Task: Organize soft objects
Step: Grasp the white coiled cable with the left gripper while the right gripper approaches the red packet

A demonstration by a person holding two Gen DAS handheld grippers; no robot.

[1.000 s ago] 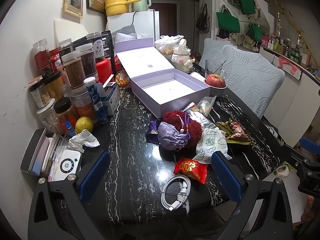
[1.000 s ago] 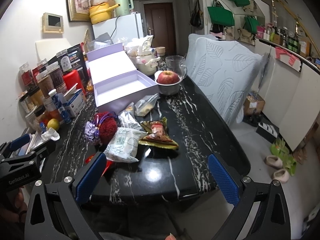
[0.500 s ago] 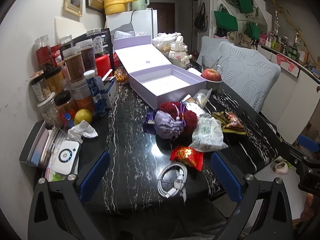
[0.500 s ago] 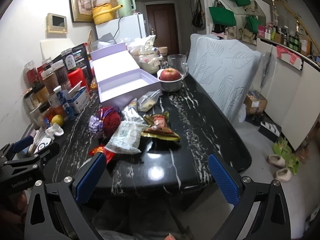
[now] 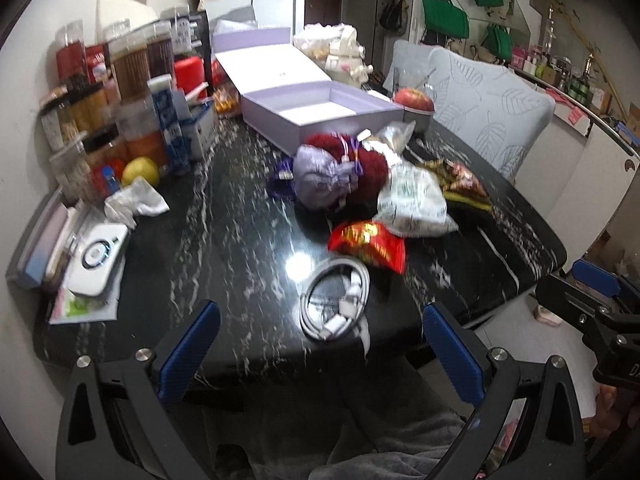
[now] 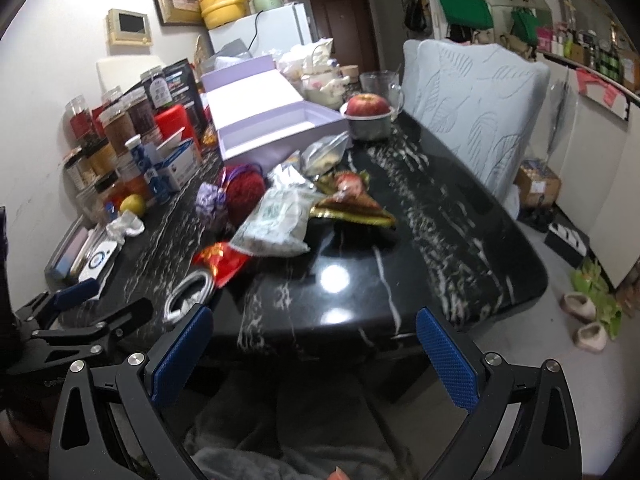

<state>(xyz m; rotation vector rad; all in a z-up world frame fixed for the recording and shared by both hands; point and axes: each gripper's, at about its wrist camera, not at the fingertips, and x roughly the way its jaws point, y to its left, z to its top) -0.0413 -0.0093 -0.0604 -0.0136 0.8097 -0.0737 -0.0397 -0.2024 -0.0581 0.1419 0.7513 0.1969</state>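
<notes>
A pile of soft things lies mid-table: a lilac drawstring pouch, a dark red fuzzy pouch, a white-green packet, a red packet and a gold-red wrapper. Behind the pile stands an open lilac box with its lid up. My left gripper is open, held off the table's near edge, short of a coiled white cable. My right gripper is open too, below the near edge, with nothing between its fingers. The same pile and box show in the right wrist view.
Jars and bottles crowd the left wall, with a lemon, a crumpled tissue and a white device. An apple in a bowl sits beside the box. A padded chair stands right. A person's grey-clad legs are below.
Both grippers have drawn back and lowered, away from the table; the near table edge and the person's legs now show. Nothing on the table has moved.
</notes>
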